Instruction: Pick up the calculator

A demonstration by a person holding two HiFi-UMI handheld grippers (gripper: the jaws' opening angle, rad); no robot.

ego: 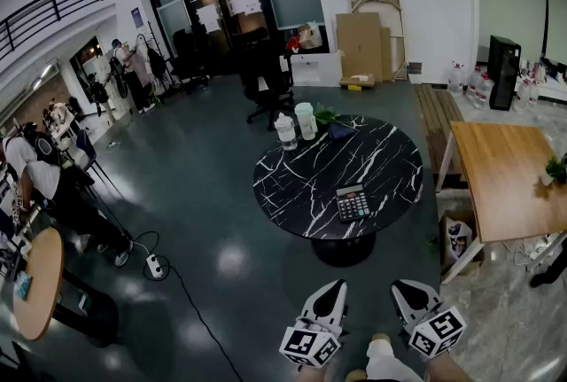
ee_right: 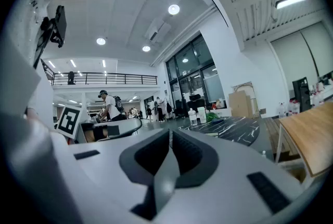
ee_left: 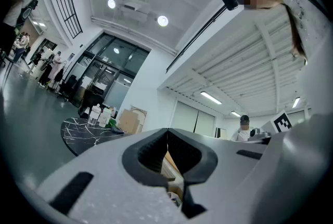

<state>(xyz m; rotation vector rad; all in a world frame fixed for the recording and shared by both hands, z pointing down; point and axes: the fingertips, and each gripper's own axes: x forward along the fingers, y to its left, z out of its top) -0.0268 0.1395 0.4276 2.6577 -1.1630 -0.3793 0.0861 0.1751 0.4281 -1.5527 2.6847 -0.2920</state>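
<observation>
A dark calculator (ego: 353, 202) lies flat near the front edge of the round black marble table (ego: 301, 181) in the head view. Both grippers are held low at the bottom of that view, well short of the table. My left gripper (ego: 330, 293) and my right gripper (ego: 407, 292) each have their jaws pressed together with nothing between them. In the left gripper view the left gripper (ee_left: 167, 137) is shut and empty, with the table (ee_left: 83, 132) far off at the left. The right gripper (ee_right: 170, 137) looks the same, with the table (ee_right: 234, 125) far ahead at the right.
Two bottles (ego: 286, 132) and a green-and-dark bundle (ego: 330, 118) stand at the marble table's far edge. A wooden table (ego: 509, 181) is at the right, a round wooden table (ego: 35, 283) at the left. A power strip (ego: 153, 266) and cable lie on the floor. People stand far left.
</observation>
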